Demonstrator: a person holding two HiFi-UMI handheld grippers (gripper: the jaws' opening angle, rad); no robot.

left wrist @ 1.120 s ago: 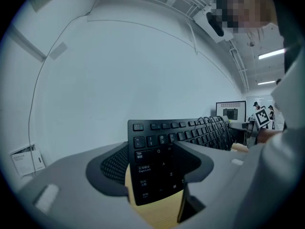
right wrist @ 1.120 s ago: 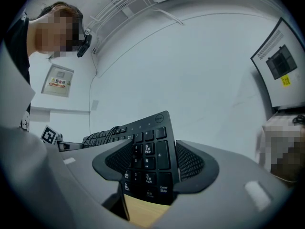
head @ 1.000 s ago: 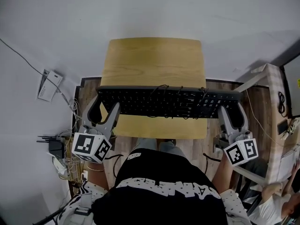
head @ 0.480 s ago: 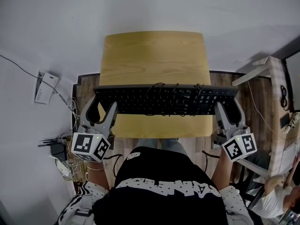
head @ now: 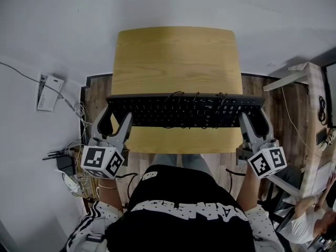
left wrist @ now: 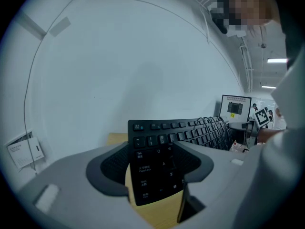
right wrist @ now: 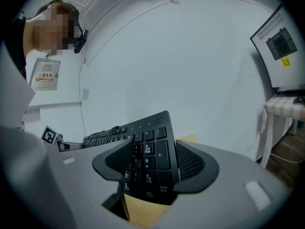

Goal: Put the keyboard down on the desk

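A long black keyboard (head: 184,111) is held level over the near half of the light wooden desk (head: 176,56), with its cable looped on top (head: 197,96). My left gripper (head: 114,118) is shut on its left end and my right gripper (head: 252,121) on its right end. In the left gripper view the keyboard (left wrist: 162,151) stands between the jaws of the left gripper (left wrist: 150,163), with desk wood below it. In the right gripper view the number-pad end (right wrist: 147,161) is clamped by the right gripper (right wrist: 152,168). I cannot tell whether the keyboard touches the desk.
The desk stands against a white wall. A white box (head: 47,85) with a cable hangs on the wall at left, above a tangle of cables and adapters (head: 65,164) on the floor. A pale wooden frame (head: 310,104) stands at right.
Both grippers still hold the keyboard's ends. The gripper views have tipped down a little, and the desk's far edge now shows behind the keyboard.
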